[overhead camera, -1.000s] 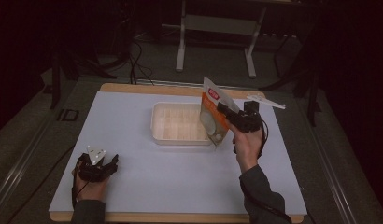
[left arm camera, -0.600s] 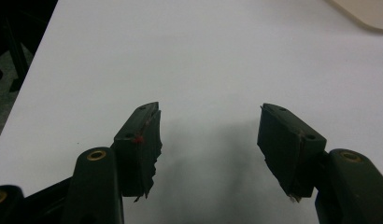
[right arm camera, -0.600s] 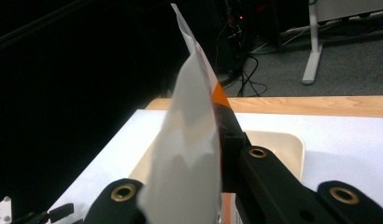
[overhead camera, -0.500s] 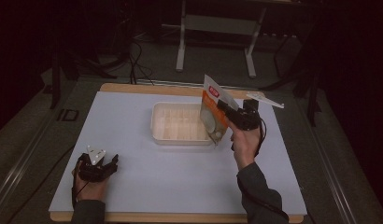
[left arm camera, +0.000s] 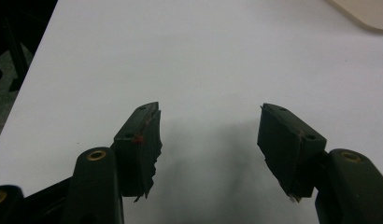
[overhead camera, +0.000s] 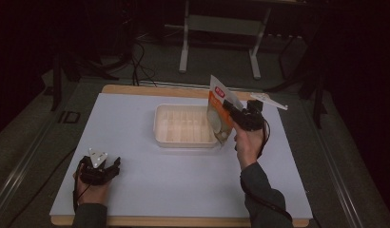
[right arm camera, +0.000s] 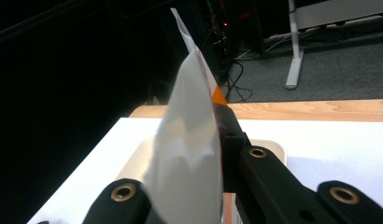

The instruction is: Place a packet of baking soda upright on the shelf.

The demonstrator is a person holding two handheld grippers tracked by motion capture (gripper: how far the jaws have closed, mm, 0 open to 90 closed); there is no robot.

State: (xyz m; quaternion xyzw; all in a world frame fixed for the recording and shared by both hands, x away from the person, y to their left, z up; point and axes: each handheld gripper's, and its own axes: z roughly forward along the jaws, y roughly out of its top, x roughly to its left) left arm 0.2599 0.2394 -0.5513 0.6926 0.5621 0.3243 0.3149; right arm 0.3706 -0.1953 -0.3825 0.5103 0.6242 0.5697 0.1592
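Note:
My right gripper (overhead camera: 236, 115) is shut on an orange and white pouch (overhead camera: 219, 114), which it holds upright in the air over the right end of a cream plastic tray (overhead camera: 183, 126). In the right gripper view the pouch (right arm camera: 189, 144) stands edge-on between the jaws, with the tray (right arm camera: 273, 150) behind it. My left gripper (overhead camera: 100, 171) rests low on the white table top (overhead camera: 136, 118) at the front left. Its jaws stand open with nothing between them, as the left gripper (left arm camera: 208, 135) view shows.
A wooden edge (overhead camera: 150, 90) runs along the table's far side. A metal stand (overhead camera: 221, 38) and cables lie on the dark floor behind. A corner of the tray (left arm camera: 367, 14) shows in the left gripper view's top right.
The right hand has carried the pouch slightly away from me, toward the far side of the table. The left gripper has stayed in place.

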